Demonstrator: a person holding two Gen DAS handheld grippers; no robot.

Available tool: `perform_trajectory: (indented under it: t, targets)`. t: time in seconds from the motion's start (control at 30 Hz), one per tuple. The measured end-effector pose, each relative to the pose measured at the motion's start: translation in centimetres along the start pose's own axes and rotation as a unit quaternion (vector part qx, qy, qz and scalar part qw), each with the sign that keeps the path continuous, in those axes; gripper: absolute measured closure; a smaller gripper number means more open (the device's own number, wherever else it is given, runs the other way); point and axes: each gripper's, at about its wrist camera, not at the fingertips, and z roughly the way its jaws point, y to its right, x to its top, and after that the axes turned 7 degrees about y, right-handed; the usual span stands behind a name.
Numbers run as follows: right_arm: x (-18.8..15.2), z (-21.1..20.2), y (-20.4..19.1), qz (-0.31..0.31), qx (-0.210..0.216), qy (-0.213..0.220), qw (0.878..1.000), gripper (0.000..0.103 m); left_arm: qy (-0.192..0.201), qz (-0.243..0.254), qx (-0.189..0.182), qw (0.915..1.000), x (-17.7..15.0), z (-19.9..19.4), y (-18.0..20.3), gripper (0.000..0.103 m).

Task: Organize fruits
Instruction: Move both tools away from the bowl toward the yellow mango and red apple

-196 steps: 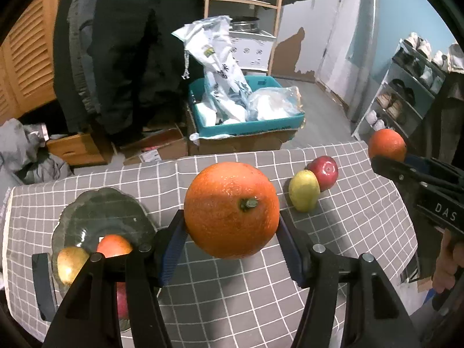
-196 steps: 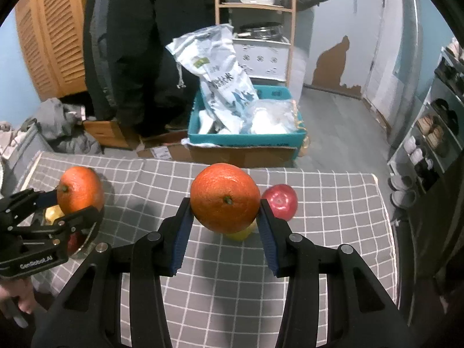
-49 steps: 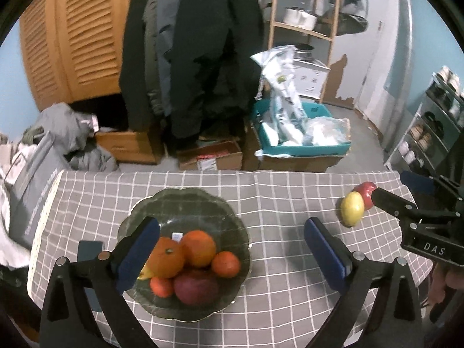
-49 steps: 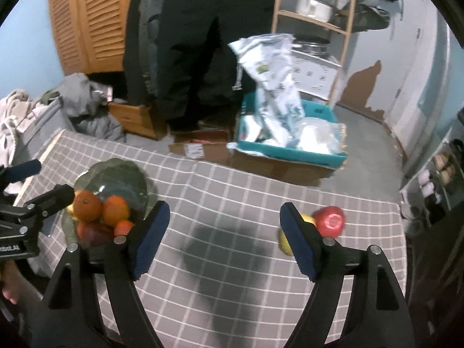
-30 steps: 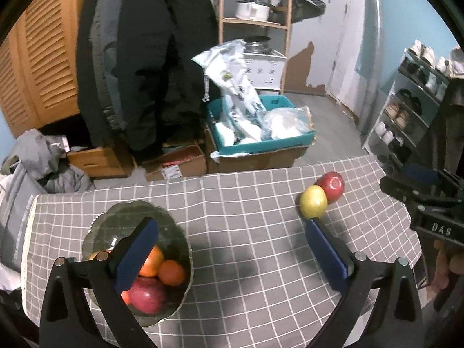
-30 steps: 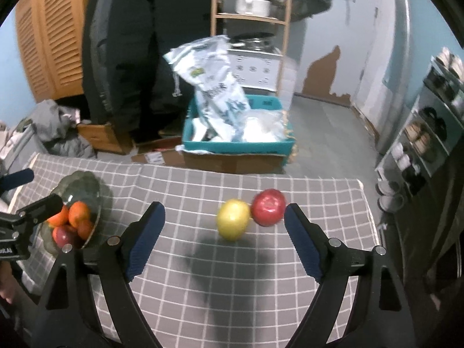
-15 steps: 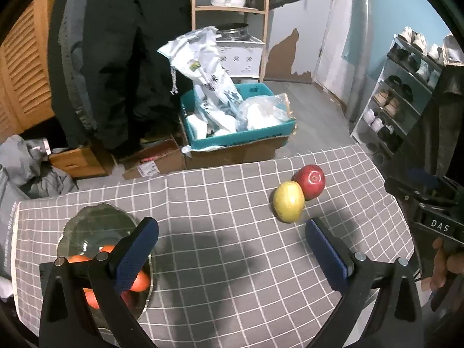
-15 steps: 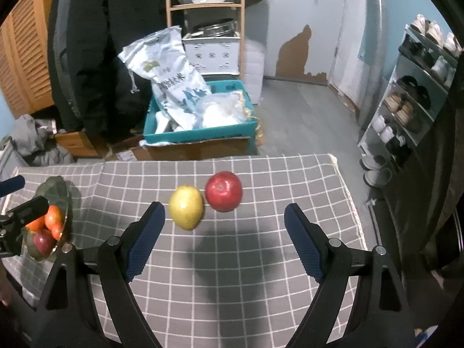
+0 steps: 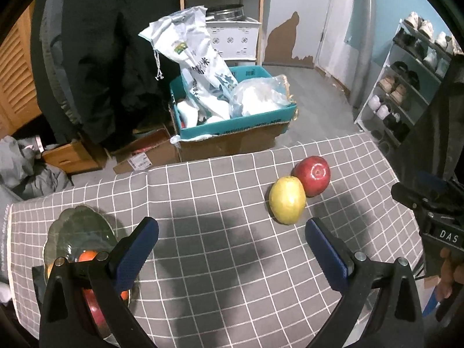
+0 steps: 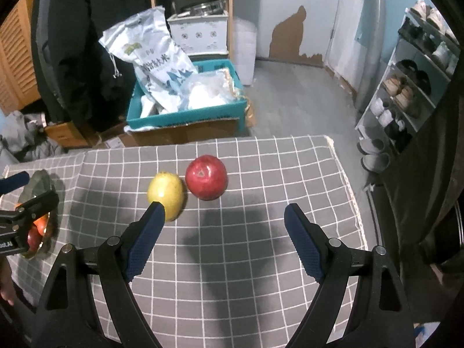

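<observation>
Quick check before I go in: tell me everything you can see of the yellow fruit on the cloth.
The yellow fruit is a smooth, slightly glossy yellow-green oval, whole and unmarked as far as it shows. It lies on the grey checked tablecloth, toward the far right part of the table. The red apple sits right beside it, apparently touching. Nothing grips it: the right gripper is open just short of it, one fingertip overlapping its near edge in that view, and the left gripper is open too.

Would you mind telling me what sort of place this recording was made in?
Most likely a lived-in home, perhaps an entryway or storage corner: a shoe rack along the wall, dark coats hanging up, and a table with a checked cloth holding fruit.
</observation>
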Motion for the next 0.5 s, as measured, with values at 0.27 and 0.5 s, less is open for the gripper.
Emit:
perform_trajectory:
  t: [0.27,0.5]
  targets:
    - [1.8,3.9,0.9,0.001,0.029,-0.062,0.998,0.019,-0.048,0.007,-0.007,0.9988,0.9,4.4,1.5,0.001]
    - [2.6,7.3,2.4,-0.003,0.031,-0.113,0.993,0.019,-0.094,-0.019,-0.028,0.995,1.3,8.6,2.8,0.001]
